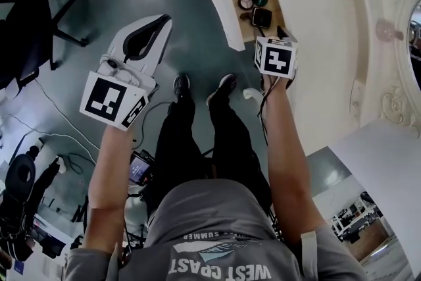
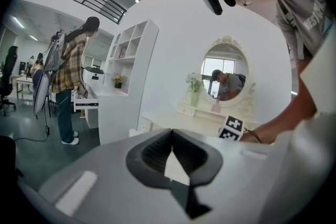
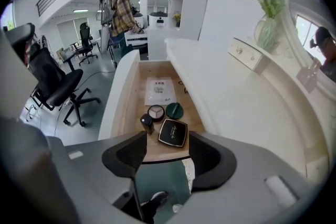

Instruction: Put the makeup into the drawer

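**Makeup:** lies in the open drawer (image 3: 118,93) of a white dressing table.
- black square compact (image 3: 173,132) with gold script, too small to read
- clear-lidded round compact (image 3: 156,112)
- green disc (image 3: 174,110)
- small black jar (image 3: 146,122)
- printed white sheet (image 3: 159,91) behind them, text illegible

**Right gripper** (image 3: 165,160)**:** over the drawer's near end, jaws apart, nothing between them.

**Left gripper** (image 2: 171,136)**:** away from the drawer, jaw tips pressed together, empty.

**Left gripper view only:** oval mirror (image 2: 227,72) and flower vase (image 2: 195,97).

**Head view only:** the wearer's shoes (image 1: 204,85) on dark flooring. Shirt lettering (image 1: 220,268) is seen upside down, apparently "WEST COAST" under "SUMMER".

**Both gripper views:** a person in a plaid shirt (image 3: 124,1) by white shelving.
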{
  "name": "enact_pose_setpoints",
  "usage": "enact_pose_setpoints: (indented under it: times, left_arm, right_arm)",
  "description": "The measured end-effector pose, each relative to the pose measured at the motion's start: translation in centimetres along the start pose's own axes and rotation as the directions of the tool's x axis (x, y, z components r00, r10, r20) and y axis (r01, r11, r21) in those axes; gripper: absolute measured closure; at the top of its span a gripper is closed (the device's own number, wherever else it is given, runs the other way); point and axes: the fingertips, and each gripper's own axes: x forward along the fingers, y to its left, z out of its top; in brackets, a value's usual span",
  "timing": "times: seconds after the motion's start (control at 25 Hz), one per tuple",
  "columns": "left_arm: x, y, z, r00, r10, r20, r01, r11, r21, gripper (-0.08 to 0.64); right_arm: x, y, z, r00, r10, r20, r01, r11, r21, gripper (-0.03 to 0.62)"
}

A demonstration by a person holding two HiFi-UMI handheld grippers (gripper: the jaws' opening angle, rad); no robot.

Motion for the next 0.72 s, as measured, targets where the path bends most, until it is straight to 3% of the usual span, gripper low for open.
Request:
enact_pose_setpoints:
  times: [0.12,0.28,0.48,0.72]
  left_arm:
    - [-0.7,-0.5,2.0,1.0,-0.004,0.017,0.004,1.0,0.019,0.558]
    - [-2.1,-1.9,4.5,1.0,-0.005,0.029,0.004,0.999,0.032,0.559]
    - [-3.9,-3.3,8.0,0.998,-0.015,0.061,0.012,0.999,0.051,0.558]
    - [-6.8,-5.6,11.8,0.994,-0.036,0.102,0.027,0.995,0.091,0.559]
  right_arm:
    - [-3.6,0.1,1.9,0.992,0.057,0.111,-0.064,0.996,0.063,0.423]
    - [-9.7,0.6,4.2,0.954,0.143,0.263,-0.172,0.981,0.094,0.589]
    - [-18.3,1.5,7.6,0.863,0.213,0.459,-0.265,0.963,0.051,0.591]
    - [-28.6,4.6,8.8,0.762,0.314,0.566,-0.289,0.947,-0.137,0.592]
